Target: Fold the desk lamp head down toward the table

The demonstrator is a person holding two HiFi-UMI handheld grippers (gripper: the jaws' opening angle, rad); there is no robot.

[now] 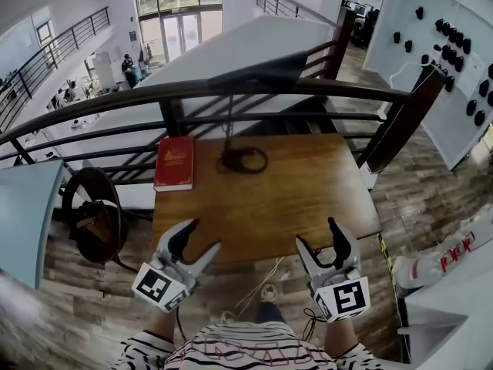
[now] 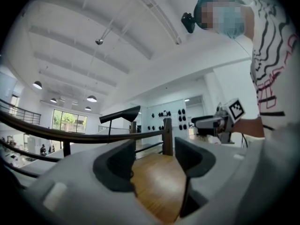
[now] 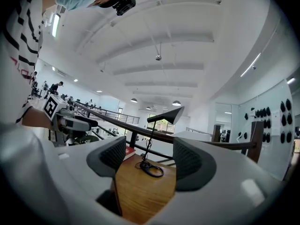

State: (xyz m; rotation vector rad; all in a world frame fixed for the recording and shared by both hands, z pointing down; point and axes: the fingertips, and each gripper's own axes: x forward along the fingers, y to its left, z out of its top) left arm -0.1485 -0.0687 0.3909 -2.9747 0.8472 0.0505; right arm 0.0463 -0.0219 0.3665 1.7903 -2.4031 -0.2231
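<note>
Lamp head (image 3: 166, 115) side-on: L+R gripper views

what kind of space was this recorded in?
Likely a mezzanine in a large open-plan office or lab: a dark metal railing overlooks a lower floor with people on it. The small wooden table beside it carries a black desk lamp and a red hardcover book.
</note>
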